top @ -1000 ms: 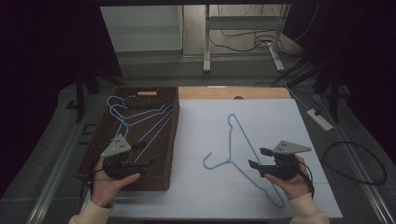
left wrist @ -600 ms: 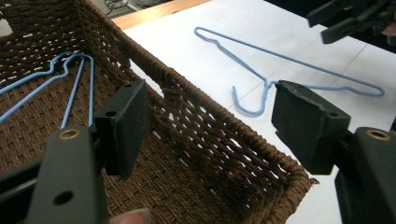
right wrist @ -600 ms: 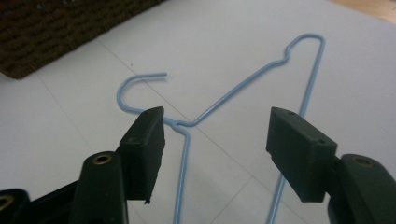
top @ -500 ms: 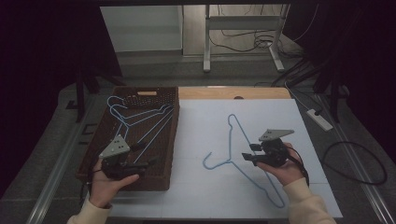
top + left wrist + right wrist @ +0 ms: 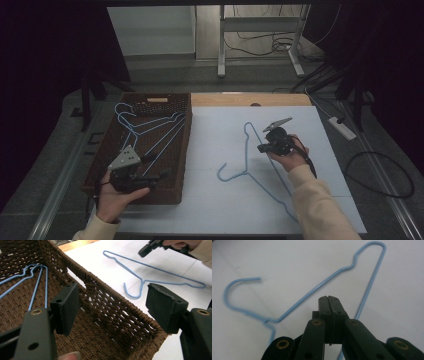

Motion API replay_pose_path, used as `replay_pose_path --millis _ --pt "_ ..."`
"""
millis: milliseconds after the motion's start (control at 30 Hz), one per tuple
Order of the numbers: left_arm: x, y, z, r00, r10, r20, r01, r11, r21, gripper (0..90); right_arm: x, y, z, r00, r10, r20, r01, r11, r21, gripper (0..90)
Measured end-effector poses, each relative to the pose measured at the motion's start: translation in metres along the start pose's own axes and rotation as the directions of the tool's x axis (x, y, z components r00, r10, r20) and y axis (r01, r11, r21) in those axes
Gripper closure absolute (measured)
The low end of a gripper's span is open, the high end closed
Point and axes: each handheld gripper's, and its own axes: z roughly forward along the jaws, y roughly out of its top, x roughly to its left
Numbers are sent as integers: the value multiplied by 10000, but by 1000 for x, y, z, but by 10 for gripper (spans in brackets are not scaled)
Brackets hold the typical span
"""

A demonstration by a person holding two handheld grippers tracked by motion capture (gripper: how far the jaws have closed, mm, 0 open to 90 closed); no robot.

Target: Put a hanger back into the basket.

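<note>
Right gripper view: the right gripper [image 5: 329,298], pressed together, hovers above the blue hanger [image 5: 319,286].

Dim, dark-edged high view — brighter, softly lit close-ups, slightly blurred near edges.

The high view looked forward and down from above the person's side; the left gripper view sat close over the basket [image 5: 117,312], facing across it; the right gripper view hung nearer; all shared the blue hanger [image 5: 255,165] [image 5: 150,277] [image 5: 317,287]
</note>
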Motion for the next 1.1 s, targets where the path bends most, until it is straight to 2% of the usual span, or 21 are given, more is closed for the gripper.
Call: replay_pose_path --millis 167,267,433,533,700,867,1100 --pt "0 0 -1 10000 -37 2 37 10000 -8 276 -11 3 23 9990 287 333 -297 9991 301 900" --pt "-1 0 -1 10000 -17 76 17 10000 -11 275 -14 2 33 9961 371 804 -410 9981 470 900" --pt "-1 1 0 10000 21 61 -22 10000 19 274 -21 -1 38 9903 533 1281 -615 9963 606 900" --pt "-2 0 0 10000 9 52 -9 10000 43 275 -26 -5 39 9896 886 1135 -940 9946 439 900" --pt "-4 1 2 9999 82 84 -82 9999 77 275 -30 -7 37 9838 876 1561 -966 9940 507 900" --pt "-4 0 2 10000 75 -10 -75 9999 133 276 -42 -13 32 9735 1314 1874 -1418 9889 433 900" --pt "-3 -1 1 10000 -4 -52 5 9999 115 276 -59 -27 20 9496 2030 2388 -2189 9749 418 900"
